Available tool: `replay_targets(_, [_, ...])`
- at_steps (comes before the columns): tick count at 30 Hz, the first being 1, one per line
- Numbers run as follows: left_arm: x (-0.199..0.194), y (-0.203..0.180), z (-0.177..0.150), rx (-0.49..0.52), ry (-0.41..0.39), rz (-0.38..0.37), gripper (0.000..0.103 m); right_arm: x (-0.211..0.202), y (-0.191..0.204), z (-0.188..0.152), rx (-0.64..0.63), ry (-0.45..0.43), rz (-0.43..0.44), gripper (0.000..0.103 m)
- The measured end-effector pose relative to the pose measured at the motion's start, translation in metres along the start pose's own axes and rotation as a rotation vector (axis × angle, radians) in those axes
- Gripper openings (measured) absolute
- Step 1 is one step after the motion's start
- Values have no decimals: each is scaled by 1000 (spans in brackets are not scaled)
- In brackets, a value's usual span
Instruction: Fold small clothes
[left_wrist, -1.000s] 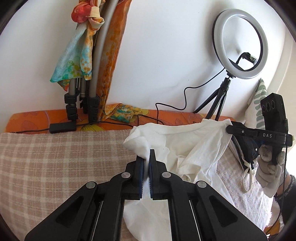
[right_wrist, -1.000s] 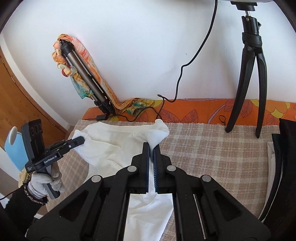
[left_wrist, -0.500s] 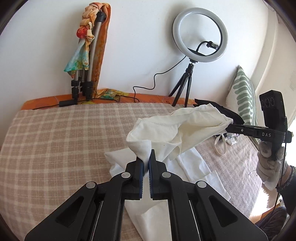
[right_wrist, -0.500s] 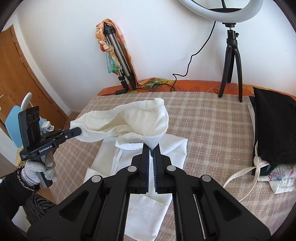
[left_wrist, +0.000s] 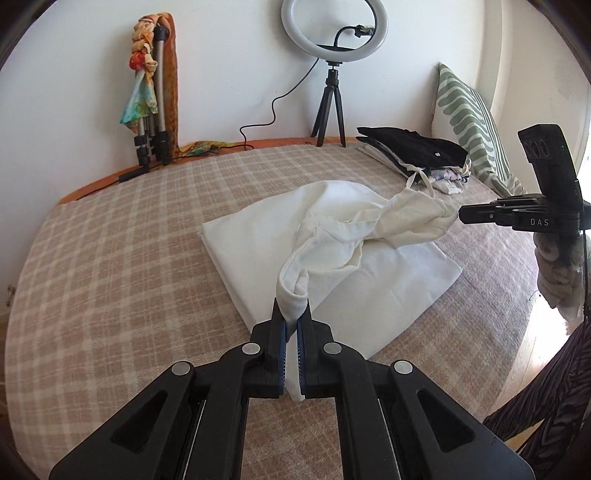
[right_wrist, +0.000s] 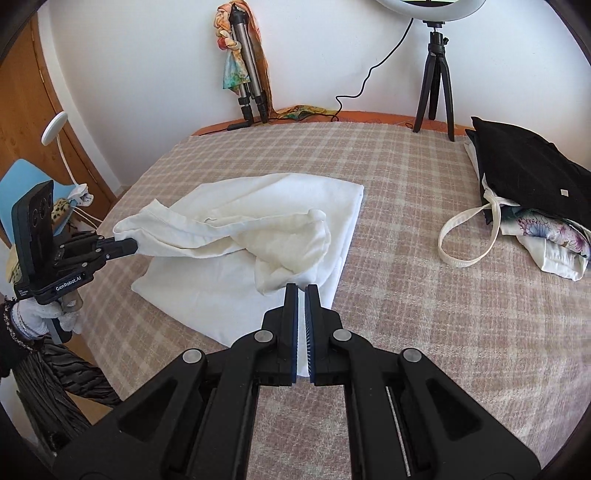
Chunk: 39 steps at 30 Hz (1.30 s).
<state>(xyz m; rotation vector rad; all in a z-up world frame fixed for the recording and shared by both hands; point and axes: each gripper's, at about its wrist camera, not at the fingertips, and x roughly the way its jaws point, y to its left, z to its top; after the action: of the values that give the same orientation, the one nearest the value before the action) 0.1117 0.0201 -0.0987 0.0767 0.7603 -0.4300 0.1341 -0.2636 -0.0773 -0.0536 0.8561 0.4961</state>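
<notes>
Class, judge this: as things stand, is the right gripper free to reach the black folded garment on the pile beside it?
Probably not yet. The right gripper is shut on the white garment, so it must release first. Otherwise bare blanket lies between it and the black folded garment.

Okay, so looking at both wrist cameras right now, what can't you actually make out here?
- Left wrist view: the white garment corner pinched by the left gripper is hidden between the fingers.
- Right wrist view: the right gripper hides its grip the same way.
- Right wrist view: the clothes under the black garment are mostly covered by it.
- Right wrist view: the ring light is cut off by the top edge.
</notes>
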Motion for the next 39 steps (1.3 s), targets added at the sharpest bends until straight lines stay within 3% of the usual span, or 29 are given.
replay_targets(4, [-9, -5, -12, 43, 22, 17, 5, -13, 1, -13, -30, 6, -24, 5])
replay_targets(7, [-21, 0, -19, 3, 35, -19, 7, -18, -9, -21, 25, 23, -2, 6])
replay_targets(8, [-26, 3, -21, -14, 30, -25, 10, -18, -13, -22, 49, 25, 8, 12])
replay_targets(11, [-33, 11, -24, -97, 23, -79, 21, -10, -20, -18, 105, 18, 46, 46])
replay_targets(12, [-33, 11, -23, -103, 19, -87, 22, -6, -18, -15, 91, 12, 40, 53])
replay_targets(13, [-31, 8, -22, -83, 23, -75, 22, 0, -15, -11, 64, 17, 27, 53])
replay_targets(17, [-19, -22, -21, 74, 52, -63, 22, 32, -3, 2, -20, 57, -37, 53])
replay_targets(20, [-5, -43, -18, 183, 78, -53, 32, 52, -3, 8, -28, 87, -64, 53])
replay_targets(26, [21, -65, -13, 316, 102, -35, 34, 57, 2, 14, -45, 76, -22, 53])
replay_targets(28, [31, -63, -12, 322, 121, -5, 33, 57, 3, 14, -52, 73, -14, 47])
replay_targets(29, [34, -59, -10, 302, 129, -7, 32, 57, 5, 13, -60, 73, -17, 37])
replay_targets(32, [33, -48, -7, 245, 119, -56, 7, 55, 6, 13, -65, 70, -4, 11])
replay_targets(39, [8, -35, 0, 214, 62, -70, 6, 22, 29, 17, -186, -31, -85, 7])
